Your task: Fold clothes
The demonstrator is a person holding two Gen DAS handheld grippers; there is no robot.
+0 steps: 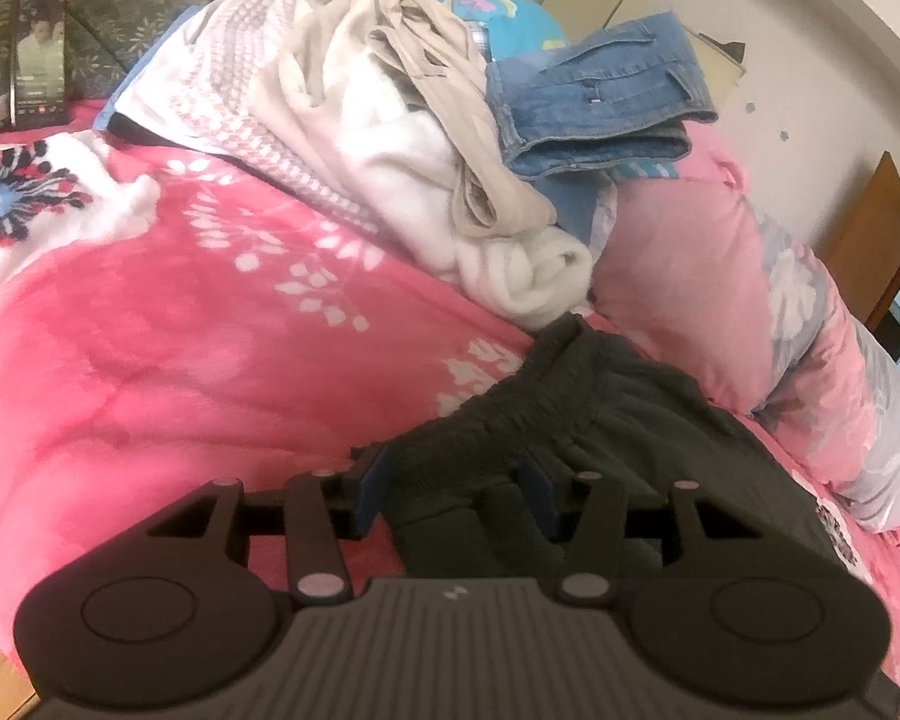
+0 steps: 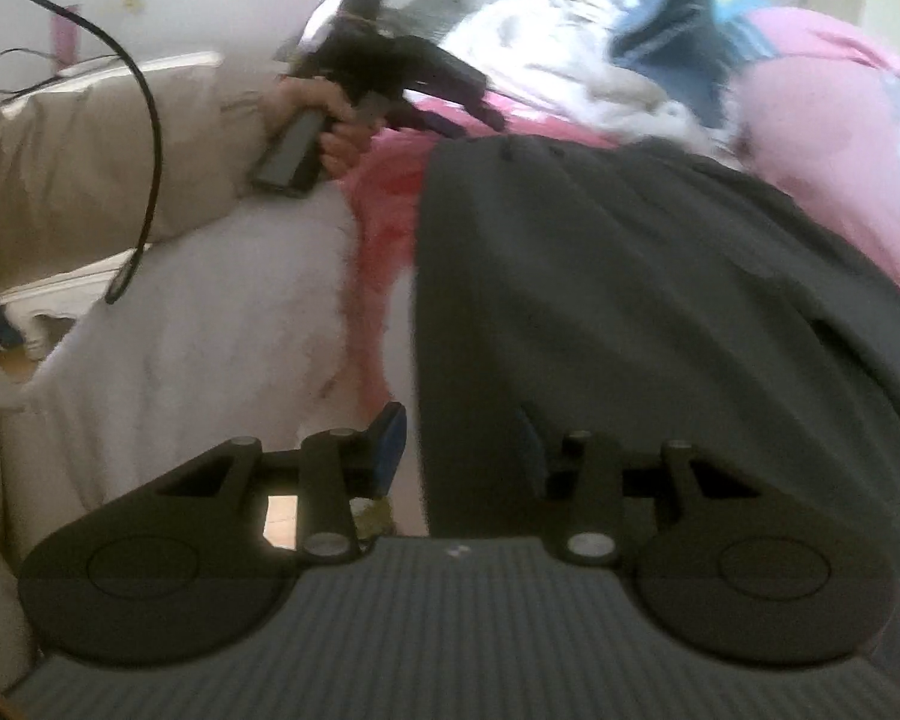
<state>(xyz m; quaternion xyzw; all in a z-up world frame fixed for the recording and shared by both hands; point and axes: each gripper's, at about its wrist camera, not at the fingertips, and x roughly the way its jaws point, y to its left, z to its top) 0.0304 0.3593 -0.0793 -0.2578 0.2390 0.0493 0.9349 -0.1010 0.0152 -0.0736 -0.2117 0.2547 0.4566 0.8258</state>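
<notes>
The dark trousers (image 1: 576,420) lie spread on the bed (image 1: 180,330), soft, limp and light by the look, best taken at the gathered waistband, which sits between the half-open left tool (image 1: 456,480), while the right tool (image 2: 459,444), half open, straddles their edge ungripped.

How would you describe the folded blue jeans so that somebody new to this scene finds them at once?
Start at the pink flowered blanket on the bed, then follow the heap of pale clothes at its far side. The folded blue denim jeans rest at that heap's right end. Only they are blue denim and neatly folded; the neighbours are white or beige and crumpled.
</notes>
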